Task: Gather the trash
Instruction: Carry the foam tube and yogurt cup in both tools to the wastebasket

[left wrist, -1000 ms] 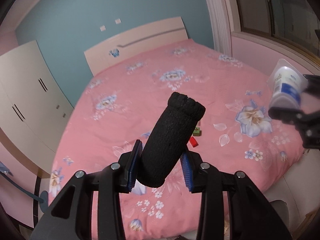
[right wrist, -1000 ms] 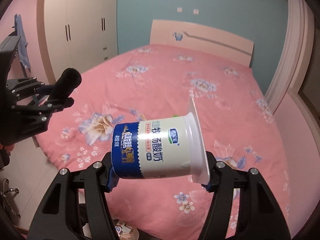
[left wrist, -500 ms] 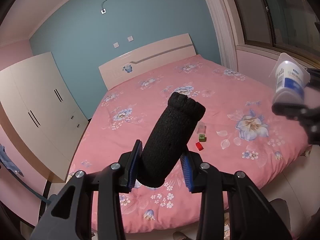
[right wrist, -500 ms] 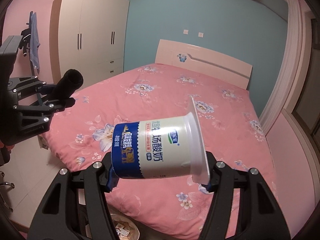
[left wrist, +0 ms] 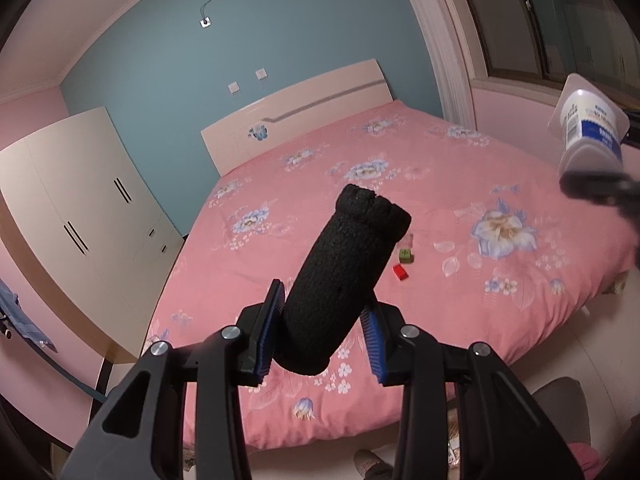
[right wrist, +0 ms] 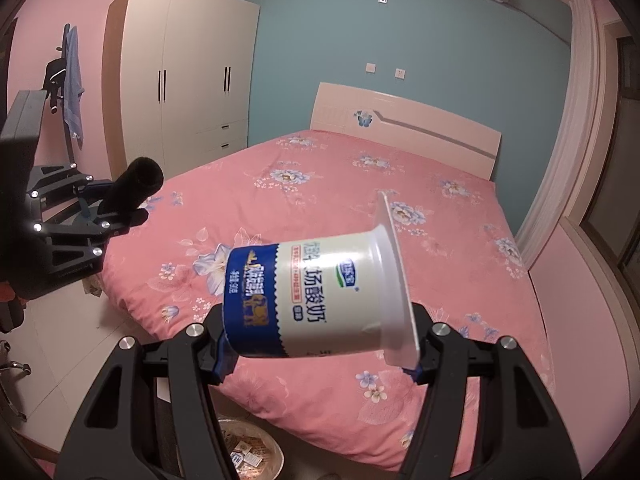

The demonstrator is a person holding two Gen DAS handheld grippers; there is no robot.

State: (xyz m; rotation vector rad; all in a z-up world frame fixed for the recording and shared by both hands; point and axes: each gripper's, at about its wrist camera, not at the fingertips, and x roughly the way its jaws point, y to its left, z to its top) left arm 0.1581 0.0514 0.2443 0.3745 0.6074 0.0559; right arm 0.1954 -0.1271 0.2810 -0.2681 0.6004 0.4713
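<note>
Left gripper (left wrist: 322,336): jaws part-closed, blue pads pressing both sides of a black foam tube (left wrist: 344,276). Tube tilts up and to the right, lower end between the pads, open top end clear of them. Held in the air above the foot of the bed (left wrist: 400,184), not touching it. No writing on the tube.

Right gripper (right wrist: 316,354): jaws approx. half open, clamped on a yogurt cup (right wrist: 316,296) lying sideways. Base sits against the left pad, wide white rim against the right pad. Cup is off the bed, held in the air over its near edge. Label: dark blue band at the base end w/ gold Chinese characters, not legible; white section w/ large blue characters, "酸奶" readable; small blue-green oval logo, text too small to read; thin red strip of small print, illegible.

On the bedspread, left wrist view: small red block (left wrist: 400,271) and small green block (left wrist: 405,255), near each other, well apart from both grippers.

Below the right gripper, on the floor: a bin (right wrist: 250,454) w/ small wrappers inside; print on them unreadable.
</note>
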